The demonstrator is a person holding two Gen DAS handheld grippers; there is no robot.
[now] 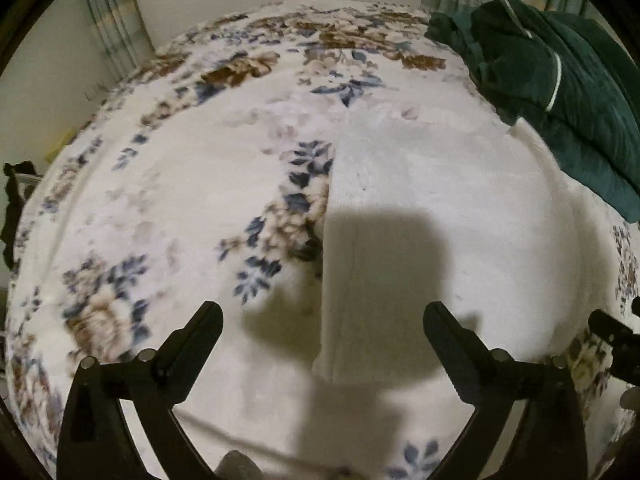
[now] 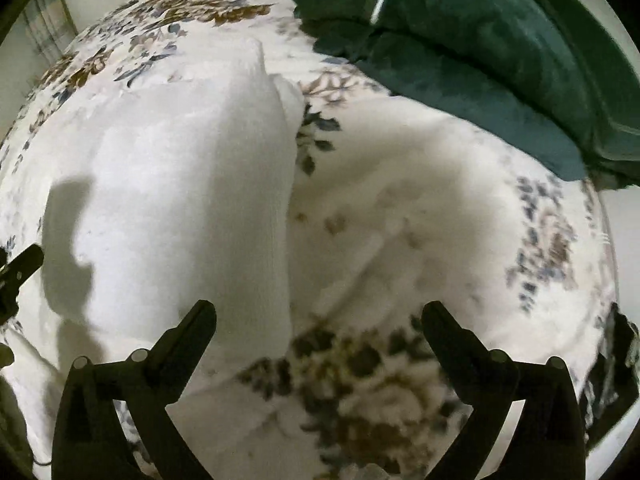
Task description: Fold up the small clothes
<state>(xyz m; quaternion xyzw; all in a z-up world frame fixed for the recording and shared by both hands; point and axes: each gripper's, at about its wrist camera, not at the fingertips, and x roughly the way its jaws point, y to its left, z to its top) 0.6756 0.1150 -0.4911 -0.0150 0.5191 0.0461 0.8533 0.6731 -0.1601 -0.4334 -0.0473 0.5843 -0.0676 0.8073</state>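
A white garment (image 1: 440, 208) lies flat on the flowered bed cover (image 1: 168, 200), with a straight left edge. My left gripper (image 1: 322, 320) is open and empty, hovering above that left edge near the garment's near corner. In the right wrist view the white garment (image 2: 192, 184) lies to the left, its right edge running down the middle. My right gripper (image 2: 320, 316) is open and empty above that edge and the bed cover (image 2: 400, 240). The tip of the other gripper (image 2: 20, 268) shows at the far left.
A pile of dark green clothes (image 1: 560, 92) lies at the back right of the bed, also in the right wrist view (image 2: 480, 48). Curtains (image 1: 116, 28) and a wall stand behind the bed. The right gripper's tip (image 1: 616, 336) shows at the right edge.
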